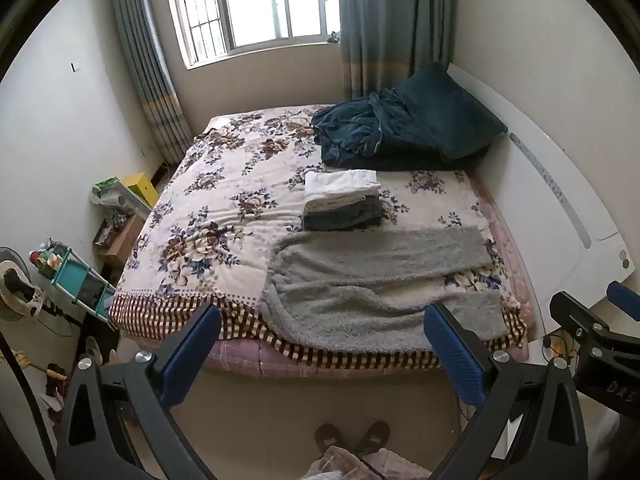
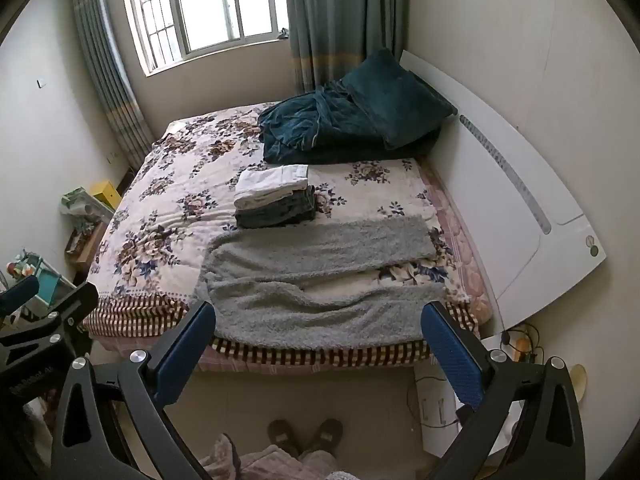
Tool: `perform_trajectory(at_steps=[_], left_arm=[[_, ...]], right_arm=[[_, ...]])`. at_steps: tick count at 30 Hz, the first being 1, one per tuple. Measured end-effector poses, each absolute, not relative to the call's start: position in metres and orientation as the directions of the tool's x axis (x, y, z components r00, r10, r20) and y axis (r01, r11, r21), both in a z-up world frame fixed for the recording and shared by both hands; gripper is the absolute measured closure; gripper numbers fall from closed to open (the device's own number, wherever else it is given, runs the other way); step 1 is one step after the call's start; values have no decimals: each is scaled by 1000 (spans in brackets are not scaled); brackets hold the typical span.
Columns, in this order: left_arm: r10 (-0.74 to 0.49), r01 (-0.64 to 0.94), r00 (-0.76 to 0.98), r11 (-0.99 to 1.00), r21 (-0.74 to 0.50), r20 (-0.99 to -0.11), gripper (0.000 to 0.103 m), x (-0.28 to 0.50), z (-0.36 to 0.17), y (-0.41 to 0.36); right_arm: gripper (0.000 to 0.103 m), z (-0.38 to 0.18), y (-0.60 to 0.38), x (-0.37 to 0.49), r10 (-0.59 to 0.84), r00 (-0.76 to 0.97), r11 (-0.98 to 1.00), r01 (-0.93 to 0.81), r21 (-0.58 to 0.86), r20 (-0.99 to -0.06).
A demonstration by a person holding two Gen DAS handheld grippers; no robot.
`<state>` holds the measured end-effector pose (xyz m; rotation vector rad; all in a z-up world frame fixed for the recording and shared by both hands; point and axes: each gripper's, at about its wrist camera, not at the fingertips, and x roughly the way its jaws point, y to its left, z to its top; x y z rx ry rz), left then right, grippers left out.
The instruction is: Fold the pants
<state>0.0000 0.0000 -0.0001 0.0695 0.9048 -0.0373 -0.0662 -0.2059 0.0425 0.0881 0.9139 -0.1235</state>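
Observation:
Grey fleece pants [image 1: 372, 284] lie spread flat on the near right part of the bed, waist to the left, both legs running right; they show in the right wrist view too [image 2: 320, 280]. My left gripper [image 1: 320, 320] is open and empty, held in the air above the bed's near edge, short of the pants. My right gripper [image 2: 318, 320] is also open and empty, at about the same height and distance. The right gripper's body shows at the right edge of the left wrist view [image 1: 592, 332].
A stack of folded clothes, white on dark grey [image 1: 342, 200], sits behind the pants. A dark teal blanket and pillow [image 1: 400, 128] lie by the white headboard [image 1: 560, 216]. A cluttered shelf [image 1: 76, 276] stands left of the bed. Slippers [image 1: 352, 438] are on the floor below.

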Motion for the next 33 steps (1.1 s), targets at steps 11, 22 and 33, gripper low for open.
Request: perform_trajectory(at_steps=[11, 22, 33], left_arm=[[8, 59, 632, 997, 59, -775, 0, 5, 10, -7], [7, 67, 647, 996, 66, -762, 0, 5, 15, -9], [1, 67, 645, 996, 59, -764, 0, 4, 12, -14]], right_arm=[[0, 53, -199, -66, -79, 611, 988, 154, 20, -787], [0, 63, -213, -69, -61, 614, 988, 149, 40, -787], [0, 60, -215, -70, -77, 615, 988, 153, 23, -784]])
